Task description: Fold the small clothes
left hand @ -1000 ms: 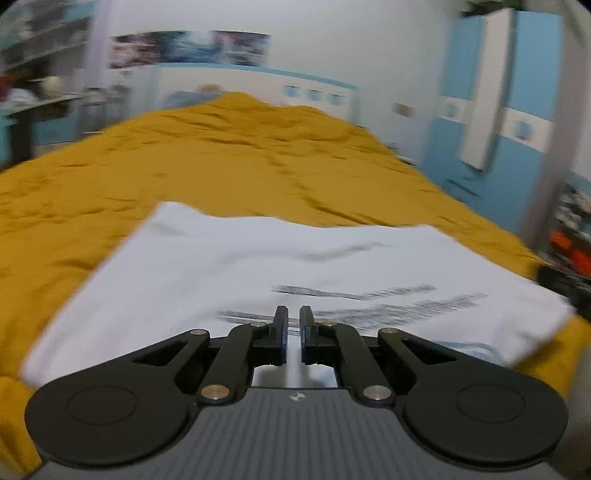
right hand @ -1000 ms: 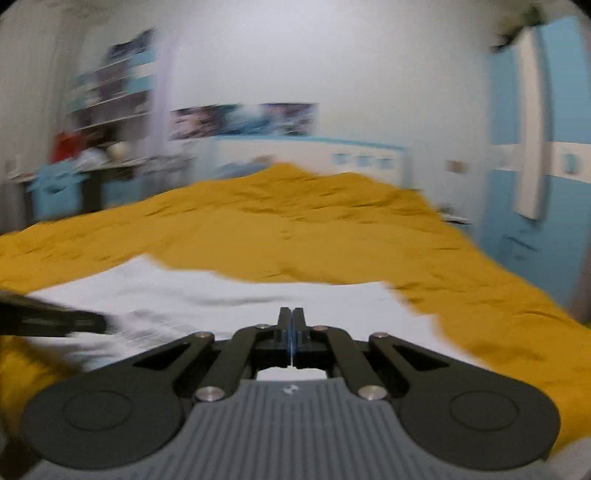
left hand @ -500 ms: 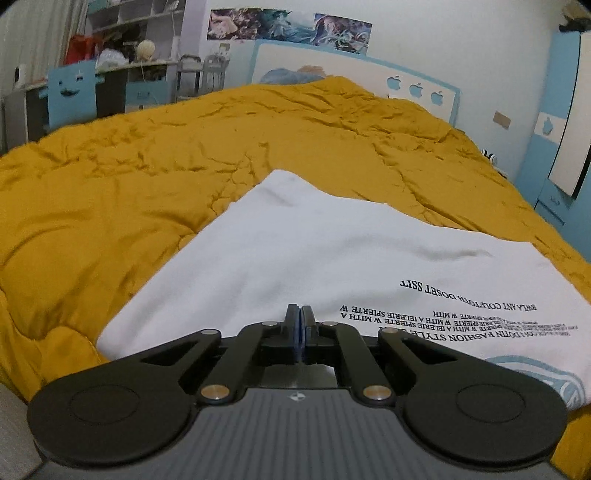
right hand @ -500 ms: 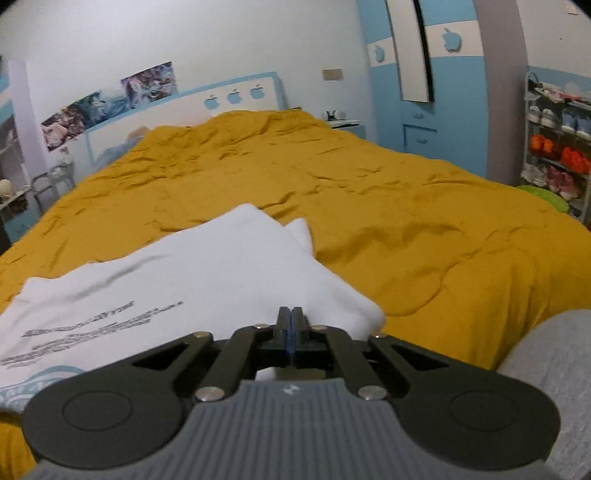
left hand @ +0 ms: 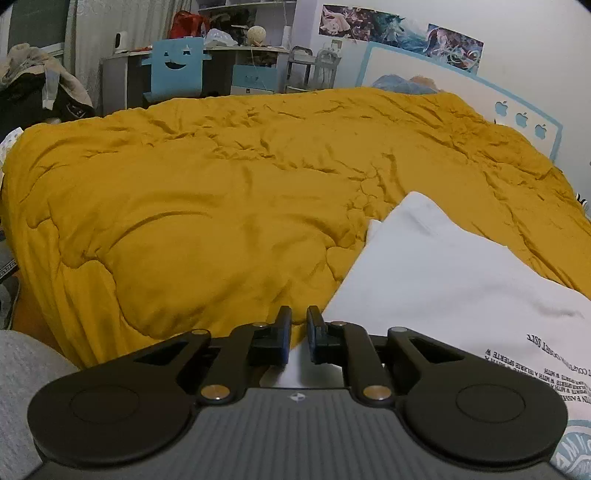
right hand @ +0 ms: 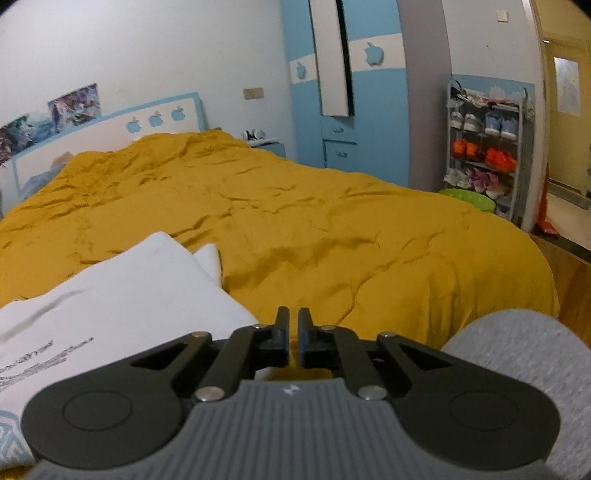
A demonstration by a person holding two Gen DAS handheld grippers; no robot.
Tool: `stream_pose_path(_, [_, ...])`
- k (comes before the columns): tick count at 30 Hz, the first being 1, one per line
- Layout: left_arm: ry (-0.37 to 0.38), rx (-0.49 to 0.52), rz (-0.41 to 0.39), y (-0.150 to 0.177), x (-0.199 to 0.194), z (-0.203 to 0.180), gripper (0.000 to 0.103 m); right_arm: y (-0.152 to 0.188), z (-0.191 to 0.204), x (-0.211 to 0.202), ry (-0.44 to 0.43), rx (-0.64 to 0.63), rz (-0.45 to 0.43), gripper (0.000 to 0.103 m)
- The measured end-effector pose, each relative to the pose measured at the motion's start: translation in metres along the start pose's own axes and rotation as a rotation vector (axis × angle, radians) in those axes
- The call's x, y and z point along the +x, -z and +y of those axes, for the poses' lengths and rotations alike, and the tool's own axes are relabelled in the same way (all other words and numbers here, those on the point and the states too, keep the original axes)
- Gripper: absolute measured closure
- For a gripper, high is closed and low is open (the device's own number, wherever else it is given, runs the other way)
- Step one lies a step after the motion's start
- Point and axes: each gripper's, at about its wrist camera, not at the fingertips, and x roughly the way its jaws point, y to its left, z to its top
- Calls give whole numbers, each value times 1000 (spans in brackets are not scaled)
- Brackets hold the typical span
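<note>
- Up close, left gripper (left hand: 298,325): jaws stand a narrow gap apart and have just been opening; a sliver of white cloth shows through the gap lower down, nothing pinched between the pads.
- Right gripper (right hand: 293,325): a thin slit shows between the fingers, yellow cover visible through it lower down; nothing held. Effectively closed on nothing.
- White T-shirt (left hand: 450,280) lies folded flat on the bed. In the left view its near corner sits just at the gripper's tips and runs off to the right; in the right view the same garment (right hand: 122,295) lies left of the fingers, its edge just beside them.
- Print on the shirt: black lines of small capitals, seen upside down. Fragments such as "WITH" and "SPERTE W" read partly; the rest too small. A pale blue graphic (left hand: 574,454) at the hem edge.
- Mustard-yellow quilt (left hand: 221,206) covers the whole bed, creased.
- Grey sleeve (right hand: 524,354) at the lower right of the right view.
- Farther out: white headboard (right hand: 110,133) with three blue apple cut-outs; blue wardrobe (right hand: 369,110) with the same apple shapes; shoe rack (right hand: 484,147) beside it.
- Left view far side: blue chair (left hand: 177,66) with a smiling face cut-out, cluttered desk (left hand: 240,51), posters (left hand: 399,33) on the wall.
</note>
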Motion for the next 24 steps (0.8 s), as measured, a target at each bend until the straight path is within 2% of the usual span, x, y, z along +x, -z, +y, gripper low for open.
stream_pose_path(2, [-6,-13,-20,-1,-3,2,88,-2,-2,-5,-10,46,-25,99])
stream_pose_path(3, [-4,-27,-29,-1,-6,3,88,-5,-6,-10,-23,80,-53,95])
stream_pose_path(5, [4,-62,-28,-3,-10,6,88,-9,-16,-23,-47,152,-108,63])
stream_pose_path(8, [69,-108,-3,-6,-16,10,88,-14,-32,-38,-98,278,-158,53])
stream_pose_path(12, [192,-110,-44,-7,-28,8,87,-14,-45,-37,-321,332,-45,48])
stream_pose_path(14, [258,-81,-67,-6,-35,4,87,-7,-56,-33,-404,430,43,42])
stream_pose_path(16, [319,-56,-103,-3,-43,2,87,0,-69,-30,-426,537,95,39])
stream_pose_path(17, [349,-44,-110,-1,-46,-1,87,2,-73,-28,-418,563,108,40])
stream_pose_path(19, [410,-19,-112,2,-51,-4,87,5,-78,-23,-402,590,139,48])
stream_pose_path(20, [435,-10,-113,4,-53,-6,87,6,-78,-20,-405,601,160,49])
stream_pose_path(22, [463,8,-115,7,-55,-11,87,10,-76,-14,-457,632,207,48])
stream_pose_path(24, [468,41,-127,9,-56,-18,87,17,-73,-1,-553,685,284,49])
